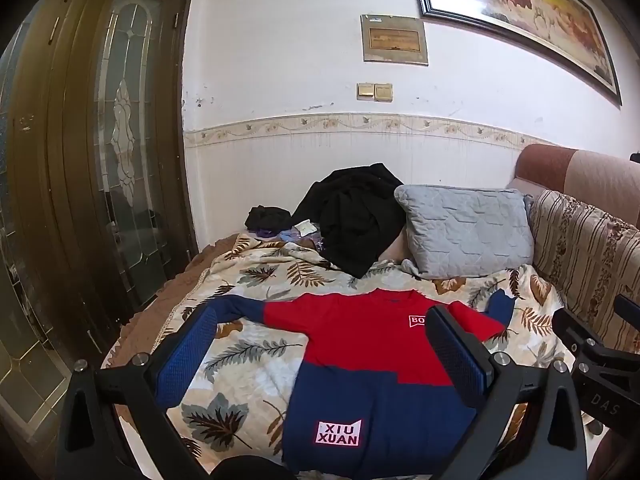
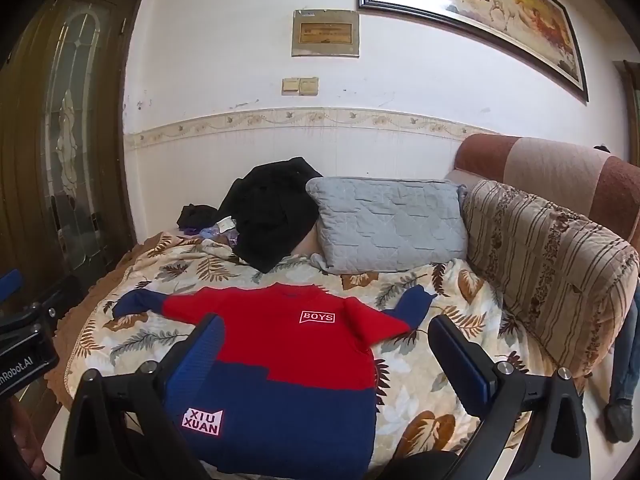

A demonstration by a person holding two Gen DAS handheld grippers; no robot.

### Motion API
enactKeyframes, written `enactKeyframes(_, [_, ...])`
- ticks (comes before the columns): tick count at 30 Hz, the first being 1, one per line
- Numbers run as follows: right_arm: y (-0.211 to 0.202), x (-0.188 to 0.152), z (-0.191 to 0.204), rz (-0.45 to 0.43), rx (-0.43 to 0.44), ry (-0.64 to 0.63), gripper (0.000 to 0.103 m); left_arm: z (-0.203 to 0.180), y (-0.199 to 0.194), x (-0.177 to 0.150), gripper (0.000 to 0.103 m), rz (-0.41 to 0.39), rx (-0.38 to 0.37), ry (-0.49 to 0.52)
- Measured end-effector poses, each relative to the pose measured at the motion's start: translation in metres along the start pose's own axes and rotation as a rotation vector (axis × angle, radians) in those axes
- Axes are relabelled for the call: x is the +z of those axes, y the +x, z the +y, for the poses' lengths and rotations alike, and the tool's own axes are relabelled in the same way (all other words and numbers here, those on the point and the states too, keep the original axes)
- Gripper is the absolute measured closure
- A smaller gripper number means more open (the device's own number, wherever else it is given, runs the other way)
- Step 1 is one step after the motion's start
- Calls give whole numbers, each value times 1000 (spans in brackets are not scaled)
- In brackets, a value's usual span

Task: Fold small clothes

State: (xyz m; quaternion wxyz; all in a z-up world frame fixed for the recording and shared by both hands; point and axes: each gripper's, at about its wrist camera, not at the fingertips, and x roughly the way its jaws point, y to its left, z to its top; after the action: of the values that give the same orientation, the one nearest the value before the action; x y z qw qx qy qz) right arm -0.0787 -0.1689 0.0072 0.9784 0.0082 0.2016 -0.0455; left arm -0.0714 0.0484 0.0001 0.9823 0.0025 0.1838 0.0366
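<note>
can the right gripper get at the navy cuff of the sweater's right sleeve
Probably yes: the right gripper is open and empty, and the navy cuff of the red and navy knitted sweater lies flat, uncovered, on the leaf-print blanket.

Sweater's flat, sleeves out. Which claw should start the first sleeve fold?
Probably left: the left claw hangs open nearest the sweater's left sleeve. The right claw, also open, suits the opposite sleeve.
</note>
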Motion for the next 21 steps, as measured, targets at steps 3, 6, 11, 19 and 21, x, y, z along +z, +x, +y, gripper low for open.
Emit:
enactKeyframes(3, [1,2,1,9,10,24,0,1,2,0,0,2,2,0])
enactKeyframes(6, [2,1,0,12,9,21,0,1,3,0,0,4,1,2])
enactKeyframes(11, [4,2,-1,8,4,10,0,0,6,-1,0,9,1,7])
enactKeyframes(19, [6,-1,-2,2,-5,-11,0,-2,7,-3,0,12,1,5])
enactKeyframes(21, [7,-3,-1,-4,-12,-25,0,-1,7,-3,0,13,1,5])
